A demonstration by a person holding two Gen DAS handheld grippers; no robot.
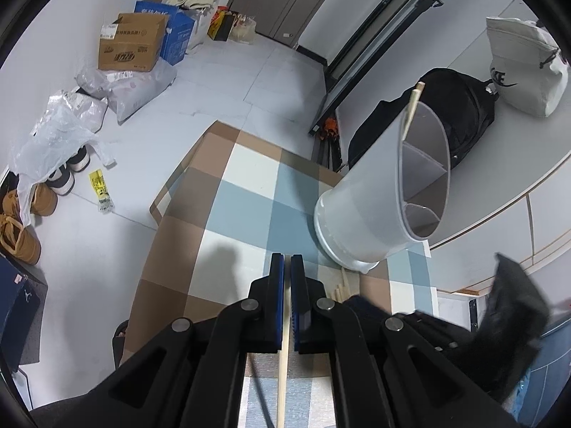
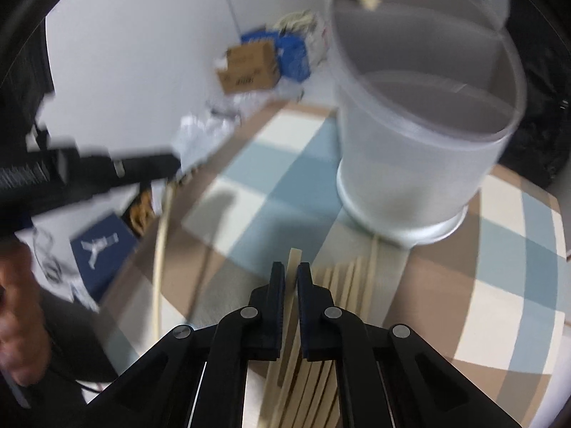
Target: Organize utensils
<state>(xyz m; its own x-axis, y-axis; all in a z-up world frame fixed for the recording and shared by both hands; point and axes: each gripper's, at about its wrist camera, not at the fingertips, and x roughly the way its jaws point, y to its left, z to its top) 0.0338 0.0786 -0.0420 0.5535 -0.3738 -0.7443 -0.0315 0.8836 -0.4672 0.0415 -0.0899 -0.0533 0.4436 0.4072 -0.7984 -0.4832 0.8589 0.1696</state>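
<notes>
A grey round holder (image 1: 385, 192) with inner dividers stands on the checked tablecloth (image 1: 242, 192). One wooden chopstick (image 1: 412, 107) leans inside it. My left gripper (image 1: 287, 260) is shut on a single chopstick (image 1: 282, 374) that runs down between its pads, above the table left of the holder. In the right wrist view the holder (image 2: 421, 164) is just ahead. My right gripper (image 2: 291, 267) is shut on a chopstick (image 2: 293, 260) lifted over a pile of chopsticks (image 2: 342, 285) lying on the cloth. The left gripper's held chopstick (image 2: 160, 249) shows at the left, blurred.
Cardboard and blue boxes (image 1: 132, 42), plastic bags (image 1: 53, 135) and shoes (image 1: 21, 235) lie on the floor to the left. A black backpack (image 1: 460, 114) and a white bag (image 1: 524, 67) sit on the counter behind the holder. The table's far edge (image 1: 200, 142) drops off.
</notes>
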